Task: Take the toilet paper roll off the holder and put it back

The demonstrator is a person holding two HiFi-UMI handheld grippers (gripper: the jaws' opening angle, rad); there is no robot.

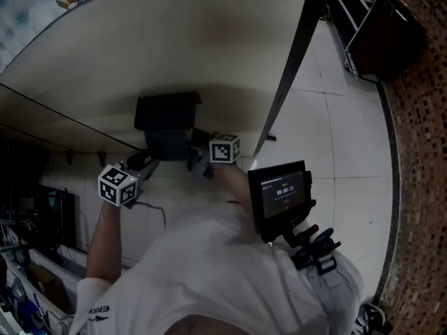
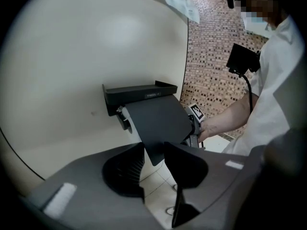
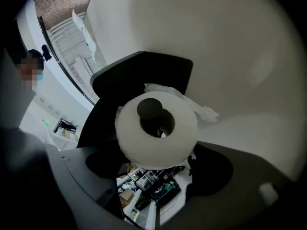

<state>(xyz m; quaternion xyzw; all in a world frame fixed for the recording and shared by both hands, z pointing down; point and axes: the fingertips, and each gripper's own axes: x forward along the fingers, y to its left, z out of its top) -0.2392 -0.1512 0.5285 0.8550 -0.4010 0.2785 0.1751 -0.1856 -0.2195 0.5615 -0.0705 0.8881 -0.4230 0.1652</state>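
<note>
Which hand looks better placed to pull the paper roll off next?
Right, probably: the right gripper clasps the toilet paper roll end-on, while the left gripper is at the dark cover flap.

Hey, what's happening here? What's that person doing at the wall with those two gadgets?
A person is working at a black wall-mounted holder with a hand-held gripper in each hand. The right hand-held gripper seems to clasp the toilet paper roll, which sits on its spindle, not yet off. The left hand-held gripper has the lower corner of the holder's cover flap between its jaws; whether it pinches it is unclear.
</note>
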